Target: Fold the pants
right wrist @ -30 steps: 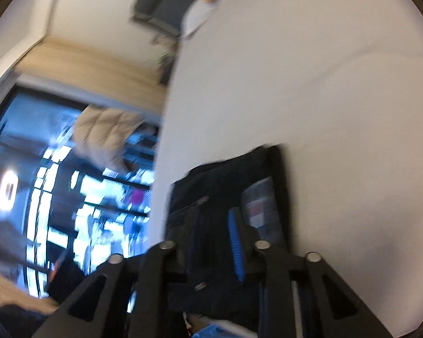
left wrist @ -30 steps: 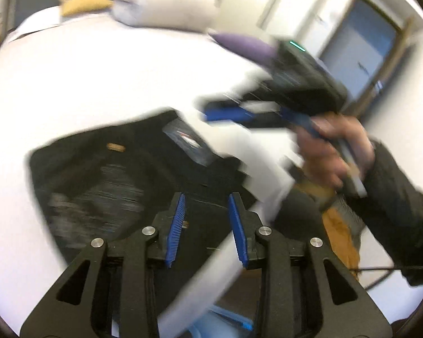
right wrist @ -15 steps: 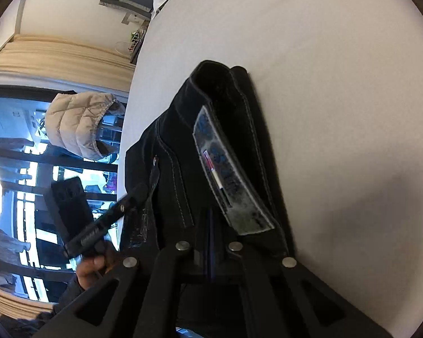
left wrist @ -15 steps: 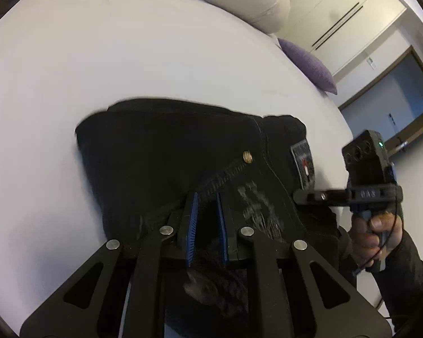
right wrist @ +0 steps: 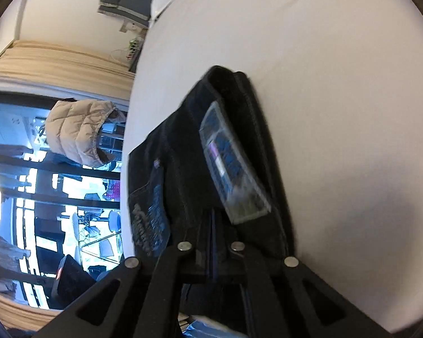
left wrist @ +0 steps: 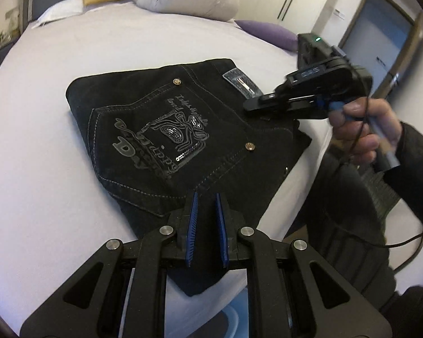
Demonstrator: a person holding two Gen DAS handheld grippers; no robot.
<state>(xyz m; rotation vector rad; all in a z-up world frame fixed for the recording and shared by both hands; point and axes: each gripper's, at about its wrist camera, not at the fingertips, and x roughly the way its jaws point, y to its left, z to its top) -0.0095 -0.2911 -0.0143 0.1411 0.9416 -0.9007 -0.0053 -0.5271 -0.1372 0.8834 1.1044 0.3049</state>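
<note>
Black denim pants (left wrist: 180,129) lie folded on the white bed (left wrist: 42,107); left gripper (left wrist: 206,211) fingers slightly apart, empty, right gripper (left wrist: 256,104) fingers closed, seemingly empty; next, tidy edges.

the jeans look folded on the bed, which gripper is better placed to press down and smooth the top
Probably the left. The left gripper hovers over the near edge of the folded pants, fingers slightly apart and holding nothing. The right gripper sits at the waistband end, closed, apparently holding nothing.
</note>
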